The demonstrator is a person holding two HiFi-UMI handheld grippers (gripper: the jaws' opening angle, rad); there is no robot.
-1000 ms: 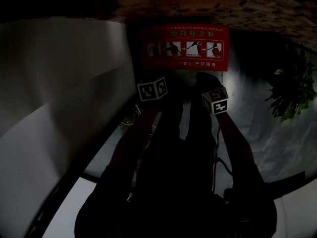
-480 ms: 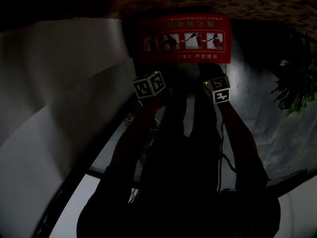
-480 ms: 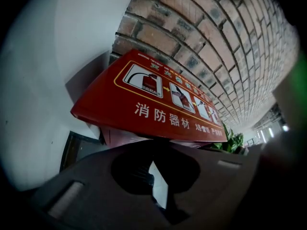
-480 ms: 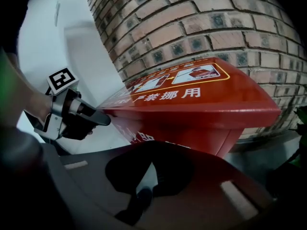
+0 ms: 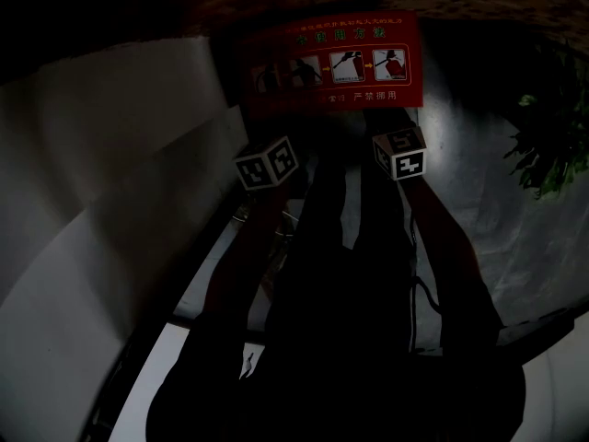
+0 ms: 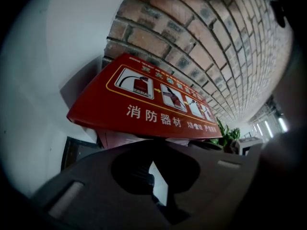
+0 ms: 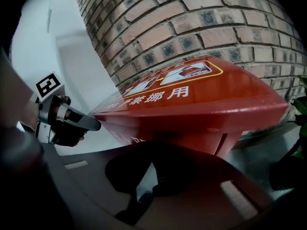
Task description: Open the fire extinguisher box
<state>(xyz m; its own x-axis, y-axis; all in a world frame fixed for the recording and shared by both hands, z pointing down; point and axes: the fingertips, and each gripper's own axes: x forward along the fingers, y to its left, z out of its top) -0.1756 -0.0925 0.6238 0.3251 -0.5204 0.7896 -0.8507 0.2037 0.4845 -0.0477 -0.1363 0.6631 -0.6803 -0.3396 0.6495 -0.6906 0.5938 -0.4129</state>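
Red fire extinguisher box point(image 7: 199, 137) stands against a rough brick wall point(image 6: 206, 37), with a smooth white wall point(image 6: 53, 66) just beside it. The box looks like painted sheet metal. Its lid point(image 6: 144, 104) is a flat, glossy red slab with a yellow-outlined strip of pictograms and white characters. The lid sits tilted and its front lip overhangs the body. Under the lid is all shadow, so the contents can't be made out.

Left hand-held gripper point(image 6: 151, 159) has dark, matte jaws with the tips pressed together, tucked just under the lid's front lip. Right hand-held gripper point(image 7: 152, 161) is the same, tips together under the lip further along. Neither visibly pinches anything.

Each gripper carries a marker cube point(image 5: 267, 165) in black-and-white squares. A leafy green plant point(image 5: 550, 145) stands near the box's right side. The head view is very dim.
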